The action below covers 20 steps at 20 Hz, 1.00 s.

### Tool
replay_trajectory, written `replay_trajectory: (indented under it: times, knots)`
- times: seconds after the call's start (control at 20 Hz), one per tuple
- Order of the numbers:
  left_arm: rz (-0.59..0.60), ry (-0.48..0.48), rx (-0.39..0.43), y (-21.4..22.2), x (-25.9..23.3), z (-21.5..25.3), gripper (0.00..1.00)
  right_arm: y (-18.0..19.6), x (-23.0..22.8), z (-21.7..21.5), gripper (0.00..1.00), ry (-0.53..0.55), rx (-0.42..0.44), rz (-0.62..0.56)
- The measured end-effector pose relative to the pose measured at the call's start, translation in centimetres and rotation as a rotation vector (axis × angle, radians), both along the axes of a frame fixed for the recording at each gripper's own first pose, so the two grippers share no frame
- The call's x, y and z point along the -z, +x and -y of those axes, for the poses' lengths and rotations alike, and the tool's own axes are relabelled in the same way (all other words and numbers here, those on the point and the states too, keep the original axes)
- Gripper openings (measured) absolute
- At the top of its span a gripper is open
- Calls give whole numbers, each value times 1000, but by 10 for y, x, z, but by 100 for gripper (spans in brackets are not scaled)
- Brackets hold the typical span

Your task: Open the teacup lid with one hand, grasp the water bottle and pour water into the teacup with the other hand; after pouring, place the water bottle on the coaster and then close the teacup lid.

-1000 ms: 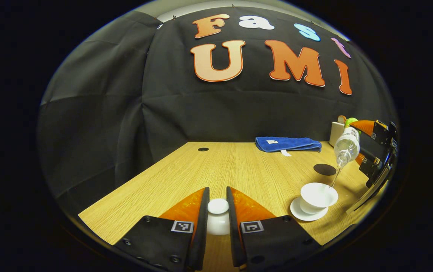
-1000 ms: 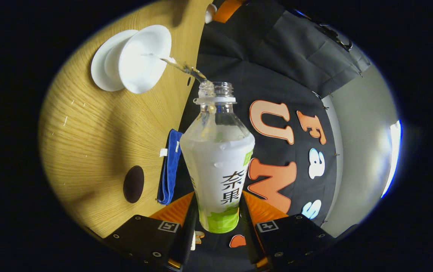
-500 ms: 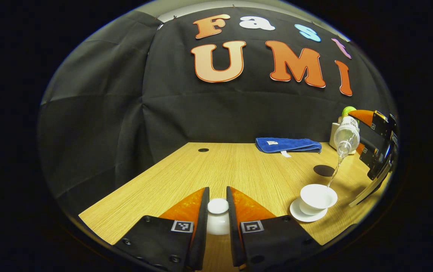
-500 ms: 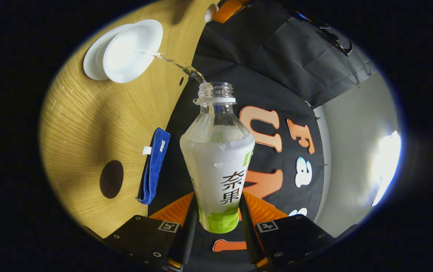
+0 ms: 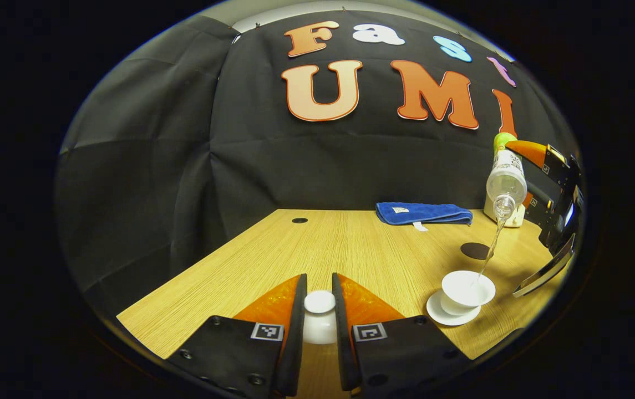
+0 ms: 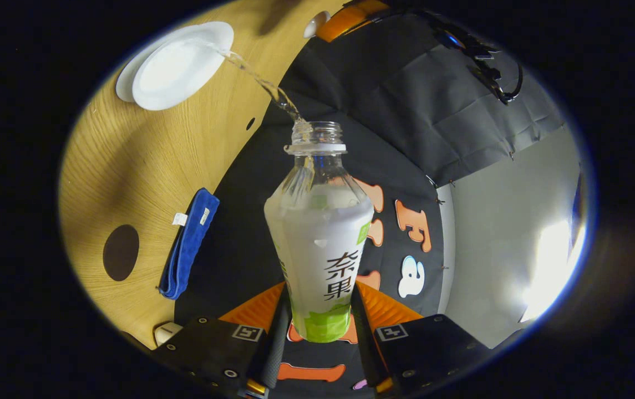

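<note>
On the table (image 5: 317, 244), lid (image 5: 319, 302) off, pinched by left gripper (image 5: 319, 310); right gripper (image 6: 317, 310) clamps bottle (image 6: 320, 244), pouring into cup (image 5: 464, 288); coaster (image 5: 475, 250) behind cup and re-lidding remain.

I see the white teacup (image 5: 466, 288) uncovered on its saucer (image 5: 450, 316), w/ water streaming in. Clear water bottle (image 6: 320, 244), white-green label, uncapped, tilted neck-down above the cup. White lid (image 5: 319, 318) sits left of cup. Dark round coaster (image 5: 475, 250) lies just behind cup.

Both grippers' jaws clamped, right gripper (image 6: 317, 316) tipped.
</note>
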<state>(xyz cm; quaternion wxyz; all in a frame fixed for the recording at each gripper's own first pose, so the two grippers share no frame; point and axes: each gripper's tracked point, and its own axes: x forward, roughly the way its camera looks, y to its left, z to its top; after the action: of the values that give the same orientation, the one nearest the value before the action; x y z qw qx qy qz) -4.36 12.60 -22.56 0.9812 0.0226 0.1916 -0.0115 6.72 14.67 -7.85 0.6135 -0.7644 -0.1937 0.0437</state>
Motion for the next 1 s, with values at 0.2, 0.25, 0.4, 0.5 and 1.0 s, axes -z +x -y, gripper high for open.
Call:
replay_trajectory:
  times: [0.2,0.25,0.4,0.5,1.0]
  knots:
    - [1,-2,-2,-1,-1,-1,31,1,-7,-3,59,-31,-20,27]
    - [3,-3,0,-1,-2,-1,31,1,-8,-4,59,-36,-24,32]
    - [6,-6,4,-3,-4,2,31,-1,-9,-7,59,-47,-51,44]
    - [12,-7,5,-4,-7,3,31,-7,-10,-12,59,-58,-65,56]
    - [33,-11,9,-15,-15,10,31,-24,3,-36,59,-134,-145,68]
